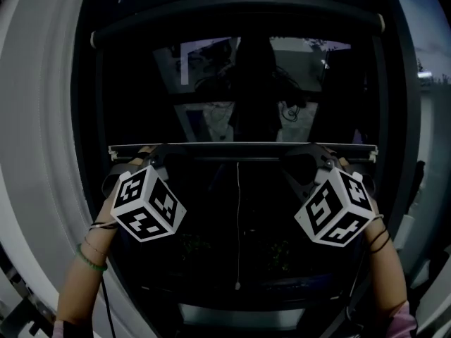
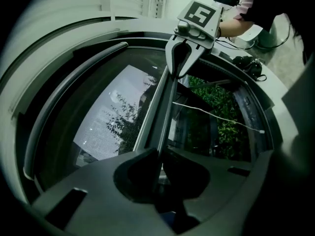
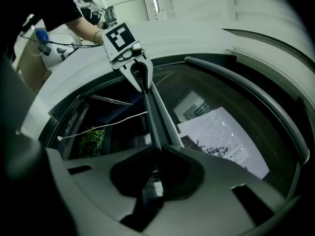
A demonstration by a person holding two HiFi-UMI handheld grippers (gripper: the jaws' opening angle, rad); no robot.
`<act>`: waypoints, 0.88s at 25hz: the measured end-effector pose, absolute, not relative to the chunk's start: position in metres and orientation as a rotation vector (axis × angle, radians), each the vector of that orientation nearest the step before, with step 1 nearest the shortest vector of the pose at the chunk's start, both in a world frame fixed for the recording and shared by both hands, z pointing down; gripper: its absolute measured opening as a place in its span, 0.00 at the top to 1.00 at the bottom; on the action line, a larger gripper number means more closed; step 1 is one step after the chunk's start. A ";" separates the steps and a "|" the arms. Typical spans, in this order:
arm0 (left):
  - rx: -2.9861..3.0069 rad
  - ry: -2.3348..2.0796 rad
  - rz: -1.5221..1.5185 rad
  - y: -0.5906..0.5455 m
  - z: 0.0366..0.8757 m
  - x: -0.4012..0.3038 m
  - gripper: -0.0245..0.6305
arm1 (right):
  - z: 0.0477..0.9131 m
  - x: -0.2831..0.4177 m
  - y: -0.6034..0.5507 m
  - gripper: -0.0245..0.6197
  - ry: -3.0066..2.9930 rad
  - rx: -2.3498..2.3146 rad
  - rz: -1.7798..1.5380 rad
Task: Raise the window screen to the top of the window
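The window screen's pale bottom rail (image 1: 239, 148) runs level across the middle of the dark window. My left gripper (image 1: 149, 162) is shut on the rail near its left end and my right gripper (image 1: 323, 165) is shut on it near its right end. In the left gripper view the rail (image 2: 160, 112) passes between my jaws and reaches to the other gripper (image 2: 183, 58) far along it. The right gripper view shows the rail (image 3: 156, 117) the same way, with the left gripper (image 3: 140, 75) clamped at its far end. A thin white pull cord (image 1: 238, 224) hangs from the rail's middle.
The dark window frame (image 1: 394, 118) encloses the screen, with the roller housing (image 1: 239, 21) across the top. Pale wall (image 1: 35, 118) lies left of it. Green foliage (image 2: 224, 107) shows through the glass below the rail. A person's arm (image 2: 241, 21) holds the right gripper.
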State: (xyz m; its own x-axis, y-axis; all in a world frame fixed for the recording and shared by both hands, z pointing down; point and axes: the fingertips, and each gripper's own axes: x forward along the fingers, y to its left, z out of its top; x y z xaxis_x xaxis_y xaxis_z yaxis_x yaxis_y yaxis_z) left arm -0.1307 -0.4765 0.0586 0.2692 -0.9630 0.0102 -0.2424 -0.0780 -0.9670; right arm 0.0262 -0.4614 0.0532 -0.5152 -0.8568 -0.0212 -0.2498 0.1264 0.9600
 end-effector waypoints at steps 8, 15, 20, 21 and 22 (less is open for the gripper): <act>-1.470 1.205 -0.864 -0.475 -0.027 -0.133 0.90 | -0.029 0.024 -0.460 0.91 -1.771 1.120 -1.501; -1.436 1.240 -0.832 -0.471 -0.092 -0.133 0.90 | -0.092 0.025 -0.456 0.91 -1.699 1.178 -1.544; -1.411 1.271 -0.801 -0.469 -0.134 -0.132 0.90 | -0.133 0.026 -0.456 0.91 -1.670 1.240 -1.570; -1.408 1.279 -0.792 -0.469 -0.143 -0.132 0.90 | -0.141 0.025 -0.456 0.91 -1.671 1.253 -1.569; -1.411 1.286 -0.782 -0.470 -0.152 -0.132 0.89 | -0.150 0.025 -0.457 0.90 -1.675 1.261 -1.566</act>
